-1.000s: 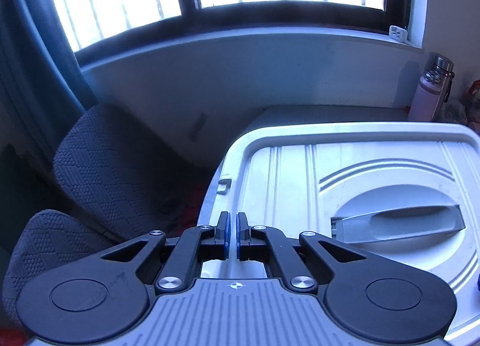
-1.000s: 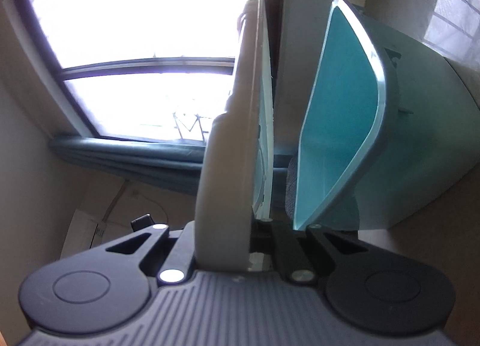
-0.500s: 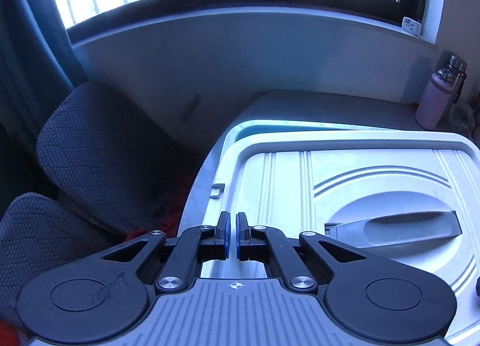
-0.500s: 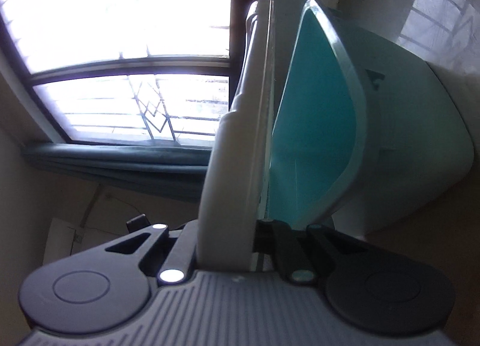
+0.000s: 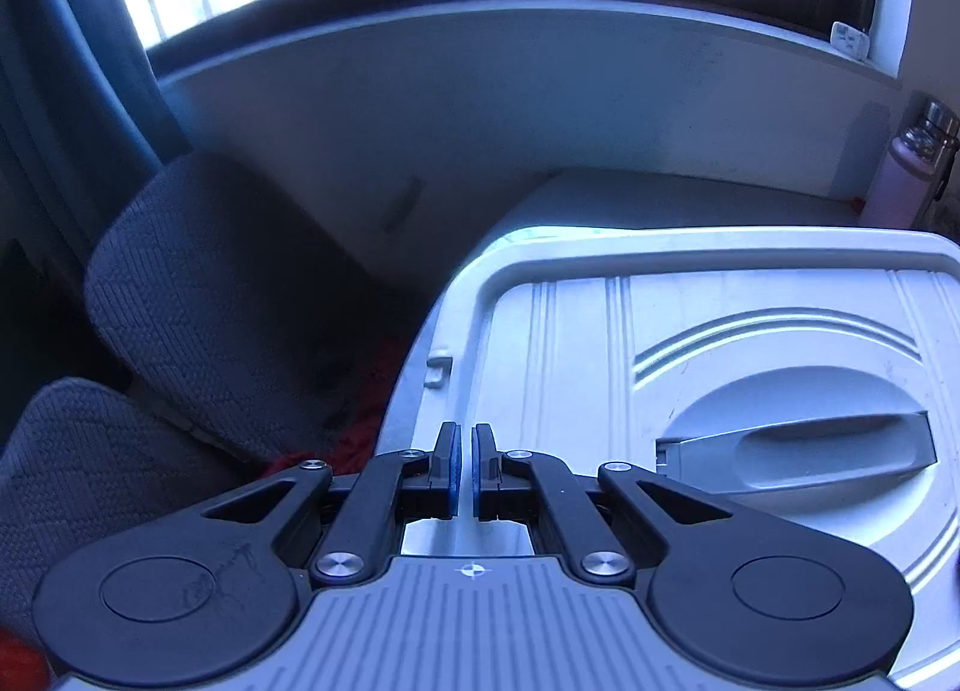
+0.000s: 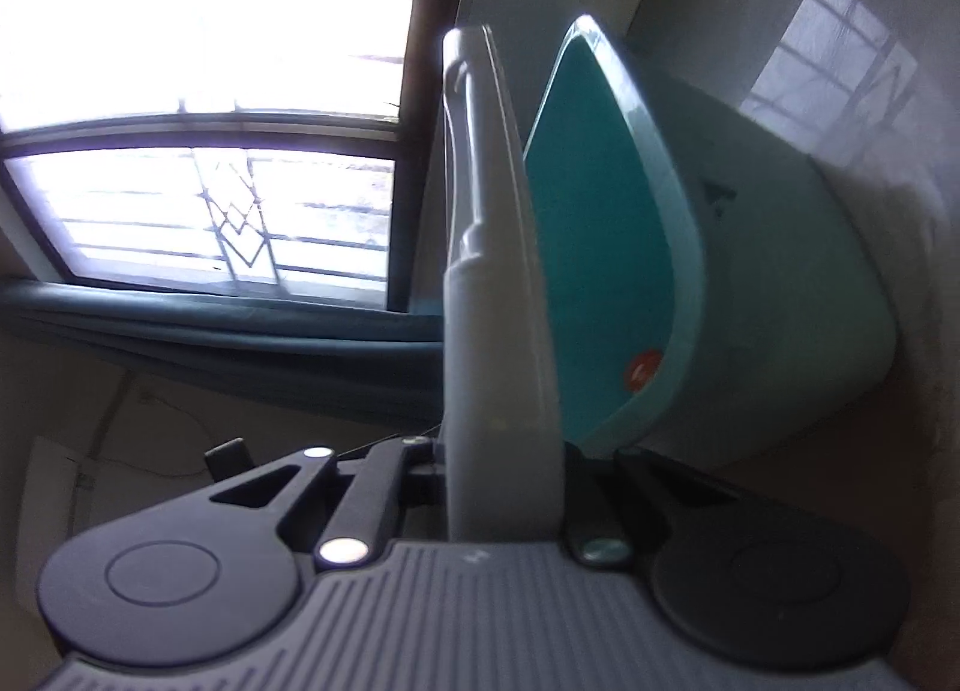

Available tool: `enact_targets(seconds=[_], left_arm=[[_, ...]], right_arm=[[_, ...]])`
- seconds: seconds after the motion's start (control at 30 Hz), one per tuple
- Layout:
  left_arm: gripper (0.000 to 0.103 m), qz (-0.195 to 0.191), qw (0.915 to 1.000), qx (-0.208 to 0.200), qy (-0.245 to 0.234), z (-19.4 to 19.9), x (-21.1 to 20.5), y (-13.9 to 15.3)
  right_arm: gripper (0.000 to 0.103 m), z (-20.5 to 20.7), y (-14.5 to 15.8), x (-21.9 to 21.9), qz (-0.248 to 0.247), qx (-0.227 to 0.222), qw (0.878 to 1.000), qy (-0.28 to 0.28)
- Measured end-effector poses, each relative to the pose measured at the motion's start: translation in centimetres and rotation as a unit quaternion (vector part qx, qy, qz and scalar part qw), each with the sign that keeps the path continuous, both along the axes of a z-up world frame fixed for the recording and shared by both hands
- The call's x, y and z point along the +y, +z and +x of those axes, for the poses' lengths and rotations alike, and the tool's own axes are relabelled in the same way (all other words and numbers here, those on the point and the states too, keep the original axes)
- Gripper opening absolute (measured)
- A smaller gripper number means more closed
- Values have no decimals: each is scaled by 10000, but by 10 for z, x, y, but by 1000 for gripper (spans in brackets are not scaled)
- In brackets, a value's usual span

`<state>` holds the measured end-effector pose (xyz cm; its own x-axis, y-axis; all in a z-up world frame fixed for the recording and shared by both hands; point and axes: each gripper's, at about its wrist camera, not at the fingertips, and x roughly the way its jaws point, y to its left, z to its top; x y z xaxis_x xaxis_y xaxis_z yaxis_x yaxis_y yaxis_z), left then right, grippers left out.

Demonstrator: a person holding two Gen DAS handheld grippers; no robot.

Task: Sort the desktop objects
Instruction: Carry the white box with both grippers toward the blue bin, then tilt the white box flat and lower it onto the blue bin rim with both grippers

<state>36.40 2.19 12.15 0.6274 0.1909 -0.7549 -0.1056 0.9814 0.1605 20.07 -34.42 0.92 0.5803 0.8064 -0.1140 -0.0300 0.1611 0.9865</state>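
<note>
While the right gripper (image 6: pixel 504 487) clamps the grey lid (image 6: pixel 492 295) edge-on, it could slip beside the teal bin (image 6: pixel 750 247); the left gripper (image 5: pixel 463 466) sits nearly closed, empty.

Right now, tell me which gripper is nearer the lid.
Right. The right gripper is clamped on the lid's edge, beside the teal bin. The left gripper, fingers nearly closed and empty, hovers at the lid's near-left edge.

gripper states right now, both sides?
Left gripper: shut, holding nothing, over the grey lid.
Right gripper: shut on the grey lid, held beside the teal bin.
</note>
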Motion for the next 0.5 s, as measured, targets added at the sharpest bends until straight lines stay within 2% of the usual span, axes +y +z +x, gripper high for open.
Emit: enact_targets(seconds=[0.2,0.3,0.37,0.5], left_arm=[[4,-18,10000,2,-5,5,3,1],[4,-7,10000,-15,-25,5,2,0],[4,-31,10000,-23,-11,8,0,0],[4,-87,9999,-25,-44,8,-2,0]], right_arm=[[13,-9,5,-4,-234,85,9997,-16],[20,-16,9,-7,-475,167,9987,-66],[35,-12,17,-11,-634,216,9977,-126],[40,-17,24,-19,-760,232,9967,-169]])
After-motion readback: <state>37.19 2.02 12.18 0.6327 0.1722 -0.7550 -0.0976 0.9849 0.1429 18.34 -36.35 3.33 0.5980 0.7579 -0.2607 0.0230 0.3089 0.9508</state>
